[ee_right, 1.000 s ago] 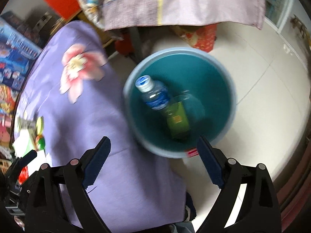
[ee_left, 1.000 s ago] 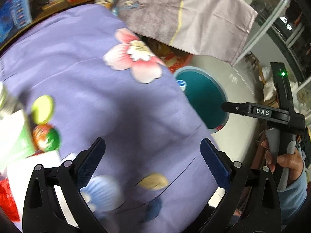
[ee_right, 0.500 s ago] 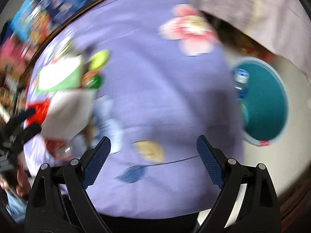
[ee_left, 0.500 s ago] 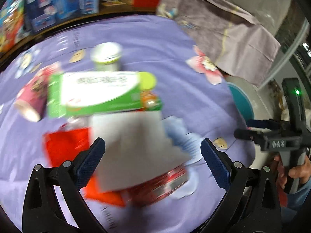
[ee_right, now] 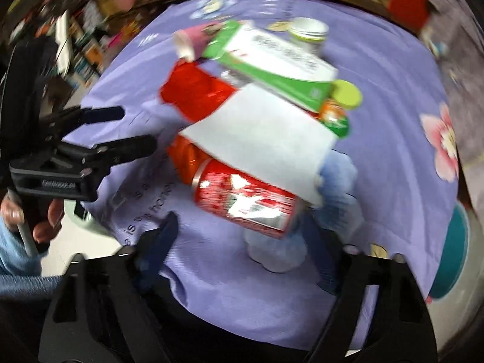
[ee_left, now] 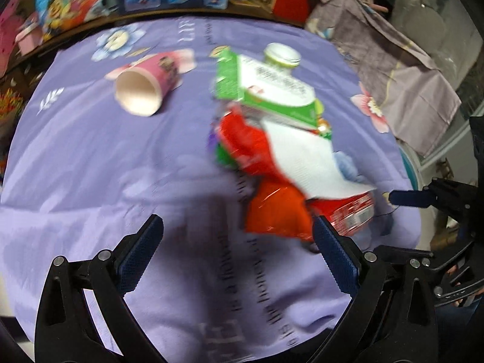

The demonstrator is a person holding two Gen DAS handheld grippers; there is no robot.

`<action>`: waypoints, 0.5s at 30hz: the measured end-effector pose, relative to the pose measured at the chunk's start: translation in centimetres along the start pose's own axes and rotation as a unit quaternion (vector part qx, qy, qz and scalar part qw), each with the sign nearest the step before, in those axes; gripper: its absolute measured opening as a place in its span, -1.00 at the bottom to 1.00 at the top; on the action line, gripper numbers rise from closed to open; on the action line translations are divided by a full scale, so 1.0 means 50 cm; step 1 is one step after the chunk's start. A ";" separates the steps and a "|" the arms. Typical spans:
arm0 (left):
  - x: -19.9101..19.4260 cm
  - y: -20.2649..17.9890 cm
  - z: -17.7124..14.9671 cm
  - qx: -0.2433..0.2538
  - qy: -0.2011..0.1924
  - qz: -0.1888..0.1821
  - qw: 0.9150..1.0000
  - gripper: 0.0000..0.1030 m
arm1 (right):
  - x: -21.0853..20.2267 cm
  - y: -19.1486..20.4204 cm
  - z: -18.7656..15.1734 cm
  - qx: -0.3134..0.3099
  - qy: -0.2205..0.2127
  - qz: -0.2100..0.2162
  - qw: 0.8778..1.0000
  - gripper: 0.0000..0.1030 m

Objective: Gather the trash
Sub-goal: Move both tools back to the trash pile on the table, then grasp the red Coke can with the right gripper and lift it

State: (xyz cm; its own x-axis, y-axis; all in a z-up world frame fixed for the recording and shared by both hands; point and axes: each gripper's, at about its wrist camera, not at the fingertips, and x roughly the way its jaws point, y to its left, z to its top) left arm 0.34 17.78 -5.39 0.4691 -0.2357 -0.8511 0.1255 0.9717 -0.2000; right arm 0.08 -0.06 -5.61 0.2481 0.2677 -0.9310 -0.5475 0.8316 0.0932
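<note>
Right claw (ee_right: 239,236) gapes before a red, shiny can (ee_right: 245,201)

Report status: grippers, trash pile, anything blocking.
Left hand-held gripper open, empty. Right hand-held gripper open, empty, just short of the red can. White paper lies over the can; green box and red wrapper behind.

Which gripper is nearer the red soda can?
Right. The right gripper sits open just short of the red soda can; the left gripper is open, off to the can's side.
</note>
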 end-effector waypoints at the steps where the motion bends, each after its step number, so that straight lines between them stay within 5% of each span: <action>1: 0.002 0.012 -0.006 -0.005 0.001 0.001 1.000 0.92 | 0.010 0.009 0.006 -0.005 0.005 -0.001 1.000 0.20; 15: 0.037 0.099 -0.024 -0.058 0.021 -0.005 0.998 0.92 | 0.102 0.061 0.052 -0.145 0.030 -0.084 0.985 0.48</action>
State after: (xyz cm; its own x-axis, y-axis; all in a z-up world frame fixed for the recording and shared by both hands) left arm 0.79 22.14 -8.55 0.4310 -0.2475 -0.8677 0.0273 0.9648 -0.2617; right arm 1.74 5.08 -9.16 0.3110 0.1012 -0.9450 -0.7105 0.6851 -0.1605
